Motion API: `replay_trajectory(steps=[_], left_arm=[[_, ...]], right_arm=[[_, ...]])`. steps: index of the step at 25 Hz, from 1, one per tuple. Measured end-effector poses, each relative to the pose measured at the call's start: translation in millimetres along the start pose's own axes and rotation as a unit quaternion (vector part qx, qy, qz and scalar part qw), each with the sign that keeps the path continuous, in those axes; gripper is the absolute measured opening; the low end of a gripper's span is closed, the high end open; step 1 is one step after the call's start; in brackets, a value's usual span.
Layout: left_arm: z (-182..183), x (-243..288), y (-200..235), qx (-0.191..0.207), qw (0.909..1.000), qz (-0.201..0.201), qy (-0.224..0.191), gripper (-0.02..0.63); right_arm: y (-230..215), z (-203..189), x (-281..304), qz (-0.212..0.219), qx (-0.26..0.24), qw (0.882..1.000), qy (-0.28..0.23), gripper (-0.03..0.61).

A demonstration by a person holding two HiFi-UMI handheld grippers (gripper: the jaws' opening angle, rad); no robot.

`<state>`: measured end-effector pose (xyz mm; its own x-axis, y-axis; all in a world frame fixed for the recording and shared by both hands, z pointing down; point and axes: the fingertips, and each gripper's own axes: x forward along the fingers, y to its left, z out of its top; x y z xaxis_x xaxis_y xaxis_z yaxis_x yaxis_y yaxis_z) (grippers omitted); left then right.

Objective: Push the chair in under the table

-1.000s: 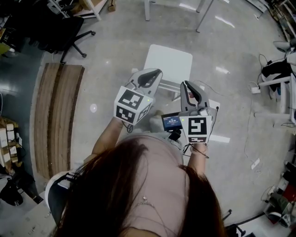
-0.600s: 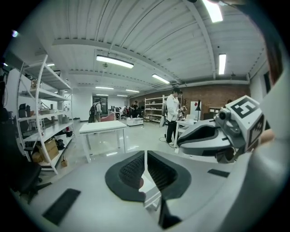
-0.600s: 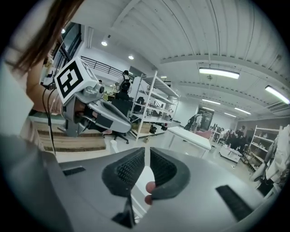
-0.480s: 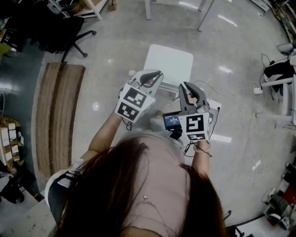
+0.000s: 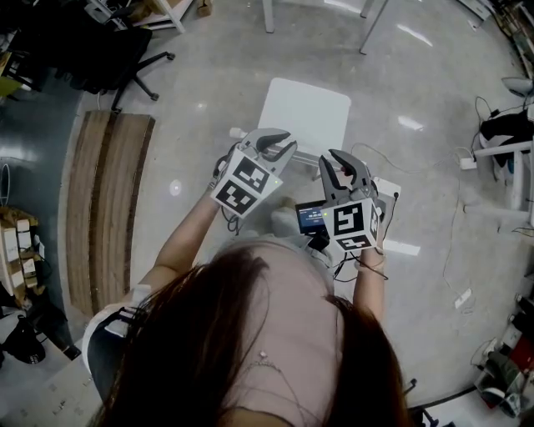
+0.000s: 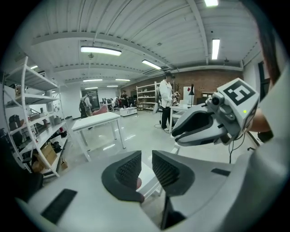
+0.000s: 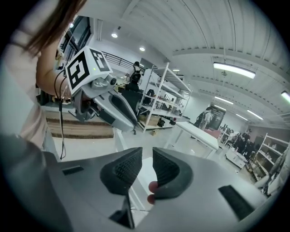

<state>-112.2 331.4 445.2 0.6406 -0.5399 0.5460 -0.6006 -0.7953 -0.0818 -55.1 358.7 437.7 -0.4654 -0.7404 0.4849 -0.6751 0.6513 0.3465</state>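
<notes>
A white chair stands on the grey floor in front of me, its seat pointing toward the white table legs at the top of the head view. My left gripper hovers over the chair's near left edge and my right gripper over its near right edge. Both pairs of jaws are opening, with a narrow gap and nothing pressed between the pads. Through the left gripper I see the chair below, and the white table beyond. The right gripper also shows the chair in its gap.
A long wooden bench lies at the left. A black office chair stands at the upper left. Cables and a power strip trail over the floor at the right. Shelving lines the wall; people stand far off.
Both grippers have sunk toward the chair's near edge and tilted further down. Their jaws, shut before, now stand slightly apart.
</notes>
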Motion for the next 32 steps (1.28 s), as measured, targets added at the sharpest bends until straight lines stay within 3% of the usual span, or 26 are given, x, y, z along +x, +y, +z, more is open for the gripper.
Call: replay_trajectory(steps=[8, 15, 22, 32], left_arm=[[-22.6, 16.7, -7.6, 0.040, 0.9976, -0.019, 0.054, 0.103], [-43.0, 29.6, -13.7, 0.092, 0.9900, -0.037, 0.101, 0.118], [-59.9, 41.0, -14.9, 0.154, 0.9748, -0.050, 0.153, 0.127], [-77.2, 58.3, -16.2, 0.195, 0.9596, -0.056, 0.195, 0.127]], right_arm=[[6.9, -17.6, 13.9, 0.031, -0.020, 0.999, 0.028, 0.087], [12.4, -29.9, 25.9, 0.054, -0.039, 0.997, 0.050, 0.106], [18.9, -45.4, 36.3, 0.083, -0.068, 0.991, 0.082, 0.130], [22.7, -65.2, 48.2, 0.104, -0.092, 0.984, 0.112, 0.143]])
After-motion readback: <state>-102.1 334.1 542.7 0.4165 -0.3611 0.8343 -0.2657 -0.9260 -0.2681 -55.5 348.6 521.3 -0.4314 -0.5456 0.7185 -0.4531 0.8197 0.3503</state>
